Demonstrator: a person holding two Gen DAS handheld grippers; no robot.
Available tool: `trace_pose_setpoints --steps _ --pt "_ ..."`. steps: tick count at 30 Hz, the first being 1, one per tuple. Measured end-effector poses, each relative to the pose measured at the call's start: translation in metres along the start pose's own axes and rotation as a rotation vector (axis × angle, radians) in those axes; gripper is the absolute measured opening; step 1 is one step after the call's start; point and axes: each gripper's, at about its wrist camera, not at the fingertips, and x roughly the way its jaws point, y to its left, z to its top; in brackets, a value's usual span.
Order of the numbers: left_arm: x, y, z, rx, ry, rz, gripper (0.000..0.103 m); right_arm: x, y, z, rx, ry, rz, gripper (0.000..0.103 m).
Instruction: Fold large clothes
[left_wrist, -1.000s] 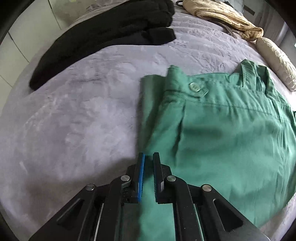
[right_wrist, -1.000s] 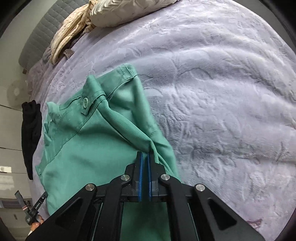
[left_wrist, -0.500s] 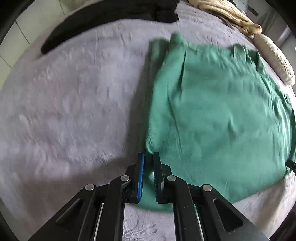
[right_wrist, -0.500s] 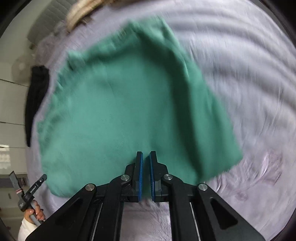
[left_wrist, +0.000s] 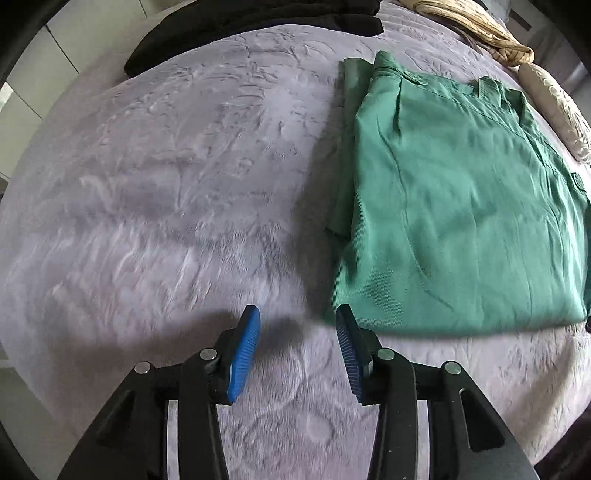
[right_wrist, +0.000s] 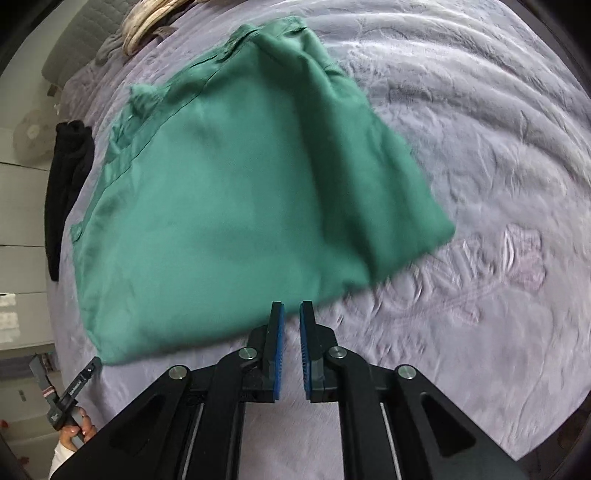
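Note:
A green garment lies folded flat on the grey bedspread, waistband and button at its far end. My left gripper is open wide and empty, just off the garment's near left corner. In the right wrist view the same garment fills the middle. My right gripper hangs just behind its near edge, jaws a narrow gap apart and holding nothing.
A black garment lies at the far edge of the bed, also in the right wrist view. A beige knit and a pillow lie at the far right. The other handle shows bottom left.
Both grippers pulled back toward the near edge of the garment and let go of it. The left jaws opened wide; the right jaws parted slightly. The garment now lies flat.

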Motion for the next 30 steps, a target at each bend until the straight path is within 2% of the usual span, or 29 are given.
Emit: trace_pose_setpoints --steps 1,2,3,4,7,9,10,12,16,22,24,25,30 --pt "-0.004 0.001 -0.004 -0.001 0.003 0.0 0.045 -0.001 0.003 -0.004 0.001 0.003 -0.001 0.026" --pt "-0.006 0.0 -0.006 -0.001 0.004 0.0 0.045 -0.002 0.007 -0.009 -0.001 0.006 -0.005 0.042" --pt "-0.01 0.0 -0.01 -0.003 0.009 -0.001 0.045 -0.003 0.009 -0.013 -0.002 0.004 -0.006 0.049" --pt "-0.013 0.0 -0.011 -0.006 0.013 -0.004 0.045 -0.004 0.014 -0.016 -0.007 0.001 -0.005 0.054" --pt "-0.021 0.002 -0.02 -0.019 0.025 -0.018 0.047 -0.006 0.022 -0.025 -0.011 0.017 0.006 0.054" --pt "-0.026 0.001 -0.025 -0.025 0.022 -0.012 0.093 -0.007 0.027 -0.03 -0.01 0.023 0.007 0.055" --pt "-0.033 0.003 -0.035 -0.027 0.003 -0.006 0.098 -0.007 0.031 -0.032 -0.01 0.024 0.008 0.057" --pt "-0.041 0.003 -0.04 -0.016 -0.017 0.007 0.098 -0.008 0.037 -0.036 -0.012 0.025 0.011 0.06" --pt "-0.048 0.009 -0.05 -0.018 0.002 -0.008 0.098 -0.008 0.048 -0.042 -0.022 0.033 0.011 0.063" --pt "-0.052 0.002 -0.046 0.017 -0.006 0.009 0.098 -0.009 0.069 -0.051 -0.057 0.032 0.009 0.069" --pt "-0.055 -0.003 -0.047 0.027 0.002 0.015 0.098 -0.01 0.075 -0.054 -0.07 0.028 0.009 0.075" --pt "-0.054 -0.004 -0.043 0.032 0.006 0.022 0.098 -0.011 0.078 -0.055 -0.075 0.023 0.013 0.084" --pt "-0.052 -0.004 -0.037 0.051 -0.017 0.012 0.098 -0.013 0.09 -0.063 -0.095 0.02 0.023 0.084"
